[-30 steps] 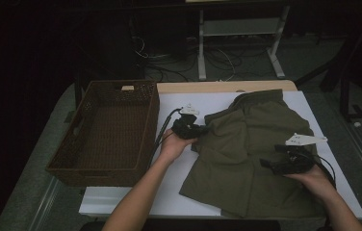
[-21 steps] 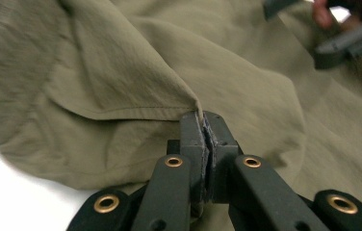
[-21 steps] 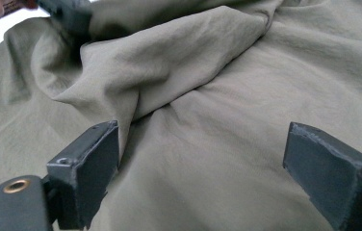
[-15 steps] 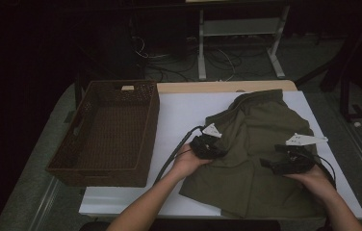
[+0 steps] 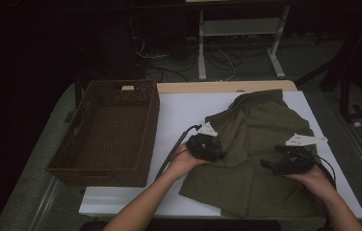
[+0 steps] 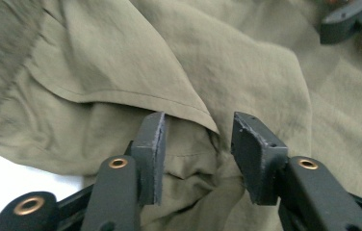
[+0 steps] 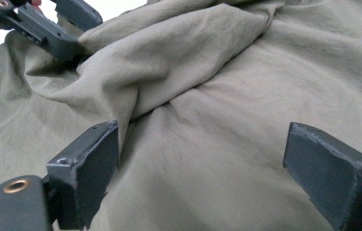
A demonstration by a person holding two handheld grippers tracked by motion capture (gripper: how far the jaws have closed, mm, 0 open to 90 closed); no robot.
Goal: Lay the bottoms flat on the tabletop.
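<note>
Both hands [image 5: 184, 162] low on garment [image 5: 261, 144]

Dim room, white-topped bench lit from above

The bench [image 5: 184, 115] has a pale wooden far edge. Beyond it, on grey floor [image 5: 314, 57], stands a white metal frame [image 5: 239, 33] with tangled cables [image 5: 169, 57] beside it; the rest lies in darkness.

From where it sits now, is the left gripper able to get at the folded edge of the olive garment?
Probably yes. The left gripper has its jaws open and set on either side of a folded edge of the olive garment. Nothing lies between them and the cloth, and the right gripper is off to the side.
</note>
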